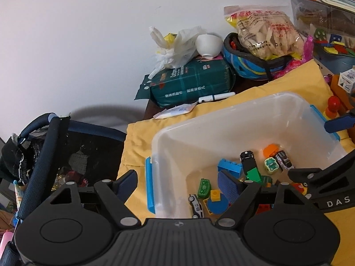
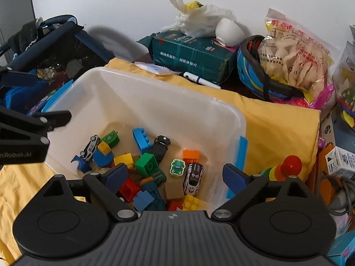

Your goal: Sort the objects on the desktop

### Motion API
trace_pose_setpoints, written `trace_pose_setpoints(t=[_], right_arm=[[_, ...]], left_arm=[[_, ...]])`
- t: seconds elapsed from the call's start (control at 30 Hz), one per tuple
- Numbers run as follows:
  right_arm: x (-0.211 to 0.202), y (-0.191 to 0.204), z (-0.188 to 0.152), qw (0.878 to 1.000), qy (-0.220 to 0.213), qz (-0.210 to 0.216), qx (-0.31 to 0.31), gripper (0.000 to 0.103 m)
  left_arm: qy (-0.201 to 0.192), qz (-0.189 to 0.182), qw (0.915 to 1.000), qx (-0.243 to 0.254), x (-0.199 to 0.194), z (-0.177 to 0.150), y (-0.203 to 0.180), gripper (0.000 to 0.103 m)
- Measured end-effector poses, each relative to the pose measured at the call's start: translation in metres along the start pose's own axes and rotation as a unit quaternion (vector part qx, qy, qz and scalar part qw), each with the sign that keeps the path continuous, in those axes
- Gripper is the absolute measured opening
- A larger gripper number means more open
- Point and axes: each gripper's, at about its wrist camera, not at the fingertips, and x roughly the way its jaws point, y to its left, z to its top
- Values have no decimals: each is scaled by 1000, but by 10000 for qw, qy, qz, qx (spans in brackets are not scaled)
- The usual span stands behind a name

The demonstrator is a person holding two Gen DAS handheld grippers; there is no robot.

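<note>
1. Toys nearest both cameras are cut off by the gripper bodies – several bricks in the translucent bin [image 2: 155, 102] show only as corners, and the red piece at 6 o'clock is hard to identify.
2. Bin, on the yellow cloth [image 2: 277, 119], holds building bricks [image 2: 142, 143], a black toy car [image 2: 160, 146], a zebra-striped car [image 2: 193, 177], a silver car [image 2: 88, 148] and a frog eraser [image 2: 177, 166].
3. Left gripper [image 1: 177, 184] – jaws spread wide, straddling the bin's wall near the blue latch [image 1: 150, 186], apparently holding nothing.
4. Right gripper [image 2: 175, 175] gapes wide above the toys, empty.
</note>
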Motion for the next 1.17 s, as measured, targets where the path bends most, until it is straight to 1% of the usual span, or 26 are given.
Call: trace_pose_setpoints(t=[0.1, 0.3, 0.43, 0.97, 1.07, 1.17], right_arm=[[0, 1, -1, 10000, 0, -21, 24, 96], [-2, 5, 1, 9998, -12, -189, -27, 97], [-3, 8, 1, 9998, 27, -188, -56, 98], [1, 11, -1, 9996, 121, -247, 30, 98], [1, 10, -1, 9996, 113, -247, 40, 98], [1, 10, -1, 9996, 113, -248, 32, 98]], left_arm=[[41, 151, 9999, -57, 3, -1, 2, 82], [170, -123, 9997, -142, 6, -2, 4, 82], [82, -130, 9998, -101, 3, -2, 2, 82], [77, -312, 9994, -87, 6, -6, 3, 82], [70, -299, 9995, -116, 6, -7, 4, 82], [-3, -302, 9995, -50, 5, -8, 4, 82]])
